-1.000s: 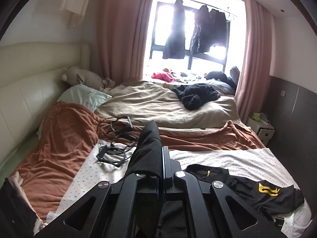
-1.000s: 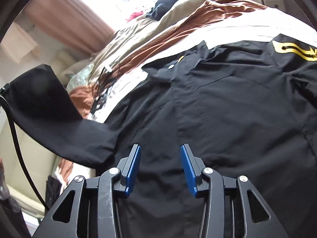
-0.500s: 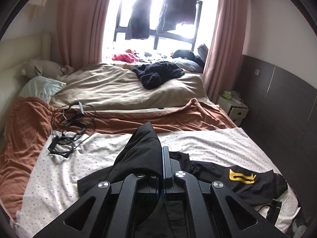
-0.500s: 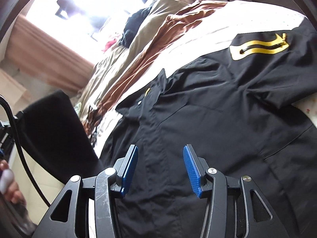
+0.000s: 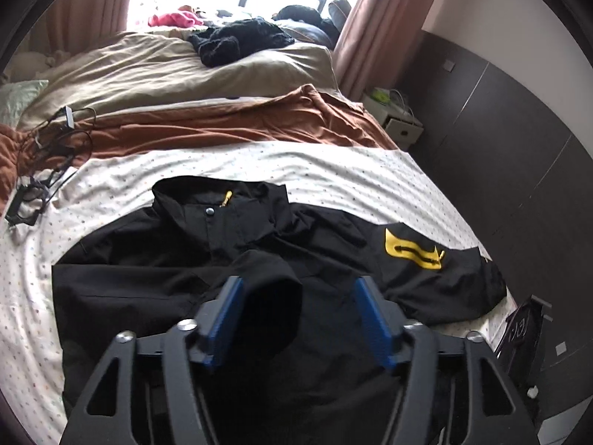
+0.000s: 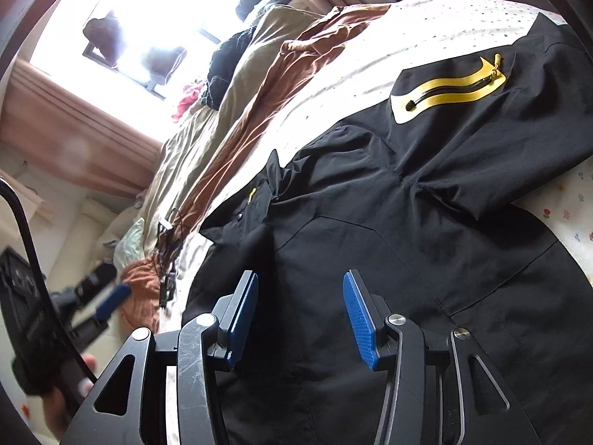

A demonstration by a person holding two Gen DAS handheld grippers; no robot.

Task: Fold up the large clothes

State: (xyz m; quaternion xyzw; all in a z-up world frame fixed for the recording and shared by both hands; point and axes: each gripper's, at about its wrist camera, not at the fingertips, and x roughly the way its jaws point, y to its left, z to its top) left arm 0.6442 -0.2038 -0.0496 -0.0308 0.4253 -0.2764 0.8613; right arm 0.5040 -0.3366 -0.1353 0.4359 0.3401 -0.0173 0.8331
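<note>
Left wrist view shows the left gripper with jaws spread, the sleeve cuff lying loose between them across the black jacket, apparently folded inward on the bed. Right gripper hovers released above the jacket.

We see a bed w/ a white dotted sheet as top layer near us. A black jacket lies flat on the sheet, collar pointing away from us, yellow patch on its sleeve twd the bed's right edge. Left of the jacket, a black frame and cables lie at the sheet's far left. Beyond the jacket a brown blanket crosses the bed, then a beige duvet. A black clothes heap sits on the duvet. Far left of the duvet, a pale green pillow.
</note>
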